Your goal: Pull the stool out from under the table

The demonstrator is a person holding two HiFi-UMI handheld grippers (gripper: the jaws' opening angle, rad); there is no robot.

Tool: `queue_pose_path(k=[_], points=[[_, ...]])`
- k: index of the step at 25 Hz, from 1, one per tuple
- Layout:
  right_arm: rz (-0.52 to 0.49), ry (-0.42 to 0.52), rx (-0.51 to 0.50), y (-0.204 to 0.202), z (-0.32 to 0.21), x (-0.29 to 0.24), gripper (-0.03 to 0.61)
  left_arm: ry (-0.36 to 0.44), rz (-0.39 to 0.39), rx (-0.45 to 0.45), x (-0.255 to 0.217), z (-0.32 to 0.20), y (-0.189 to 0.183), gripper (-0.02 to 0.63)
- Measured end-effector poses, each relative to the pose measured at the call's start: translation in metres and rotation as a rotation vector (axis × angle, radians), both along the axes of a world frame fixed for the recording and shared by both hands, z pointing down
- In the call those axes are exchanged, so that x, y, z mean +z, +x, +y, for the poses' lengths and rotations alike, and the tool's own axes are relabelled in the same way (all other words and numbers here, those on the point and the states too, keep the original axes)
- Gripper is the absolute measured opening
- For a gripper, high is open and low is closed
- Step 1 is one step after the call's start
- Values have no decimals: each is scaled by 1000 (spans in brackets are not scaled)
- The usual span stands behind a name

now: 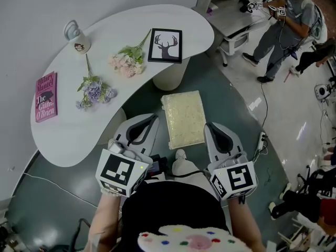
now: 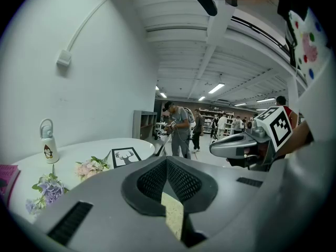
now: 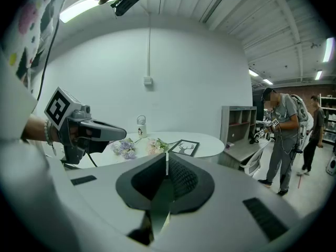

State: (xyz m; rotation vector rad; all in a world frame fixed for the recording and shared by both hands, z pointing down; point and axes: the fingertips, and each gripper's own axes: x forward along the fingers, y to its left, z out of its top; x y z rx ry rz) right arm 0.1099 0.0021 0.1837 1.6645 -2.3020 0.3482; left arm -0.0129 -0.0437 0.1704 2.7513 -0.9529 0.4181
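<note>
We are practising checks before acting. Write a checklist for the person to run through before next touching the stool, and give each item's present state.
1. Nothing held in left gripper: ok, jaws together and empty.
2. Nothing held in right gripper: ok, jaws together and empty.
3. Jaws opened to take the stool: not ok, both are shut.
4. Stool out from under table: ok, its whole seat shows.
5. Floor behind stool free: cannot tell, the person's body hides it.
</note>
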Motion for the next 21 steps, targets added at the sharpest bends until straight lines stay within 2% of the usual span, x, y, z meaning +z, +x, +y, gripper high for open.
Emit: queue_pose_path(k=[21], points=[[0, -2, -1, -1, 2, 1, 41, 2, -21, -13, 3, 0, -4, 17]])
